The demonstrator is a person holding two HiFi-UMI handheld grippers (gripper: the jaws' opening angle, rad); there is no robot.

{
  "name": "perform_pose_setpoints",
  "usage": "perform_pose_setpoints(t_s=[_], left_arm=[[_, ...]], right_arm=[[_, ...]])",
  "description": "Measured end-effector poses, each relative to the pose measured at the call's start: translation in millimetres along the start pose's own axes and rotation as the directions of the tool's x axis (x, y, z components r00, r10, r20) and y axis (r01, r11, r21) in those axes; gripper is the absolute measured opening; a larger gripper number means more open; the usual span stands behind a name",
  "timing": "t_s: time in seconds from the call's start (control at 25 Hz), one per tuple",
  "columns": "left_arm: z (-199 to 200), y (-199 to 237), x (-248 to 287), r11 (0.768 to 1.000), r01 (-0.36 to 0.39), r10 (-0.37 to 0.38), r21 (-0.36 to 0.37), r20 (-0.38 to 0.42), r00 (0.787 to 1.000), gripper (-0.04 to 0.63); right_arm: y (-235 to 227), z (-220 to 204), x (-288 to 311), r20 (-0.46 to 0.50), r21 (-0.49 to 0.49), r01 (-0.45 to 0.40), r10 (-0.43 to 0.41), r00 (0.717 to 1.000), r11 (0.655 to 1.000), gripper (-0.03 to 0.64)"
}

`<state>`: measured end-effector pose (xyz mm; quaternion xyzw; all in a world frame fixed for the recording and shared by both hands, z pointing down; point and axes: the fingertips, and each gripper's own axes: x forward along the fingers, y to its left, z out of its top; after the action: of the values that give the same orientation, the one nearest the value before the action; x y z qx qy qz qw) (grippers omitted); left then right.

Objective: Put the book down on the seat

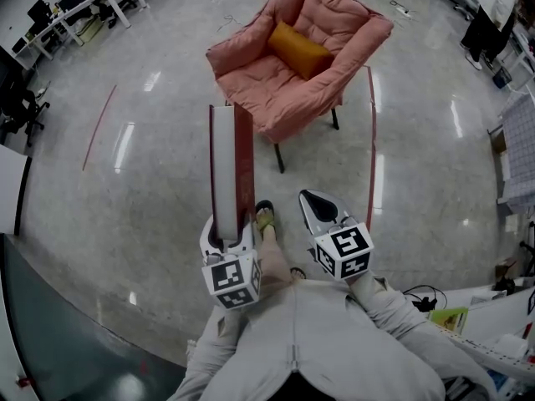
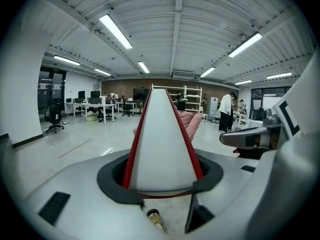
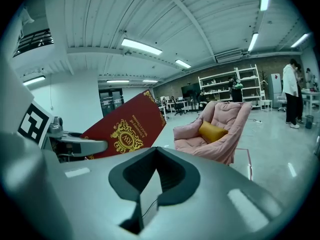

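Note:
A dark red book (image 1: 231,165) with a gold crest stands on edge, pale page edges up, in my left gripper (image 1: 227,228), which is shut on its near end. In the left gripper view the book (image 2: 162,144) rises between the jaws of that gripper (image 2: 162,184) and hides most of the pink armchair (image 2: 192,121). The armchair (image 1: 292,65) stands a few steps ahead with an orange cushion (image 1: 298,50) on its seat. My right gripper (image 1: 311,200) is level beside the left, shut and empty. The right gripper view shows the book's cover (image 3: 125,129), the armchair (image 3: 215,134) and this gripper (image 3: 157,171).
Red tape lines (image 1: 370,140) mark the glossy floor round the armchair. Desks with office chairs (image 1: 75,7) fill the far left. A person (image 1: 493,15) stands at the far right. My sandalled foot (image 1: 265,218) shows between the grippers. A cluttered table edge (image 1: 493,324) lies at the right.

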<state>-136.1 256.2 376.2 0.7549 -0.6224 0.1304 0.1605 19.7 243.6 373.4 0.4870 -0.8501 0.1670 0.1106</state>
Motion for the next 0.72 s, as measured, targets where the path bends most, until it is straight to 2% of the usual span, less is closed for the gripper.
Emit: perform_pose_setpoints(t_s=[0.72], left_arm=[[68.5, 46.0, 151.1, 0.998, 0.067, -0.067, 0.004, -0.042, 0.997, 0.241]], right_arm=[[-58.8, 70.1, 140.8, -0.009, 0.025, 0.052, -0.051, 0.999, 0.998, 0.000]])
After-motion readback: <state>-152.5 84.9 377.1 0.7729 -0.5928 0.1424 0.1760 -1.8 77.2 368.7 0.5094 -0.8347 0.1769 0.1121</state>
